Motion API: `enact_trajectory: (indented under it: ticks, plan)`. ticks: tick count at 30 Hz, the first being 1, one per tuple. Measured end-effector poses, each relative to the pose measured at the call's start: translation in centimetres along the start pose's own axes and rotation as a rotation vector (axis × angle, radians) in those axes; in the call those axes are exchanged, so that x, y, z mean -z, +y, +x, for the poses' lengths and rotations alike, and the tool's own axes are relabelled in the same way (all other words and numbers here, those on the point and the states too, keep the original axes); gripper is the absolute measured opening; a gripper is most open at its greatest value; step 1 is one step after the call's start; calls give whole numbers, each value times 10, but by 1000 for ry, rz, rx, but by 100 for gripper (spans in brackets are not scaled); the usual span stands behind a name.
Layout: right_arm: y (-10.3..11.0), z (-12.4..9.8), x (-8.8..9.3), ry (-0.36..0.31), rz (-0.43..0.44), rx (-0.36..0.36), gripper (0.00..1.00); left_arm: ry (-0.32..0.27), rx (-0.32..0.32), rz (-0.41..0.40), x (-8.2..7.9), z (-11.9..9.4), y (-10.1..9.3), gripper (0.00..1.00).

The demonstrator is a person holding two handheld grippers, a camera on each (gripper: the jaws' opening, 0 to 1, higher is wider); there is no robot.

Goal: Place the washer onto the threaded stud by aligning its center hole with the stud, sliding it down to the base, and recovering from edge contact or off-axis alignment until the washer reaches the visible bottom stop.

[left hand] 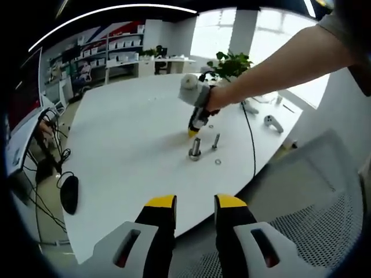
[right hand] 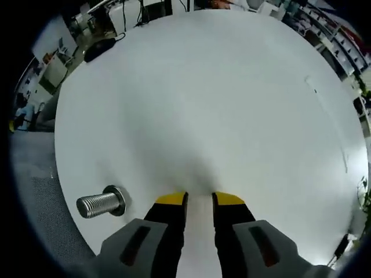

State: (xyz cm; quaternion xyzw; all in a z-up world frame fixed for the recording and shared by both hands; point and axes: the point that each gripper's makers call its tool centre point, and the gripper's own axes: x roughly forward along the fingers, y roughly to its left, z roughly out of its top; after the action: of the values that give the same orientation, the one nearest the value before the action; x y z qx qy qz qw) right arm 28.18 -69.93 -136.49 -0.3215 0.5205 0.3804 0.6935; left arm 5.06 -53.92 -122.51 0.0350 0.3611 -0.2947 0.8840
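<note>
From my left gripper (left hand: 195,204) I look across a wide white desk (left hand: 127,139) whose near edge curves just above my fingertips; the fingers (left hand: 161,211) stand slightly apart with nothing between them, well short of the work. A mesh chair (left hand: 307,202) crowds the lower right, and a dark mouse (left hand: 69,194) with cables sits by the desk's left edge. The middle of the desk is open. Near centre stands the stud (left hand: 195,148), upright on its base, with a smaller bolt (left hand: 215,141) just to its right and a washer (left hand: 218,161) lying flat on the desk below the bolt. A second small ring (left hand: 210,126) lies above the bolt — too small to tell what it is.

The person's arm (left hand: 278,69) reaches in from the upper right, hand wrapped round the right gripper (left hand: 193,132), which points down with its yellow tips at the desk just above the stud.

In the right gripper view the gripper (right hand: 200,200) is close over bare desk (right hand: 220,104) — fingers (right hand: 171,208) slightly apart, a narrow gap, holding nothing. The stud (right hand: 101,203) shows at lower left, near the desk's edge in this view, clear of the fingers. Open white surface spreads ahead.
</note>
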Motion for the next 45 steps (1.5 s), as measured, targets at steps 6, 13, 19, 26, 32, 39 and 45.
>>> enact_trajectory:
  ticks: [6,13,19,26,32,39,45]
  plan:
    - [-2,-11,1,-28,6,5,25,-2,-10,-7,0,-1,2,24]
    - [-3,-21,18,-9,21,17,26,-12,-9,-3,-1,-1,2,24]
    - [-11,-31,28,2,31,34,26,-17,-11,-11,-2,-2,3,24]
    - [-28,-43,35,-12,66,52,26,-16,-14,-10,-2,-2,3,24]
    - [-49,-47,59,-1,124,79,26,-21,-18,-21,-3,-2,5,24]
    - [-57,-39,83,25,163,67,26,-18,-12,-17,-2,-1,4,24]
    - [-56,-35,91,53,121,61,26,-20,-13,-26,-2,-2,4,24]
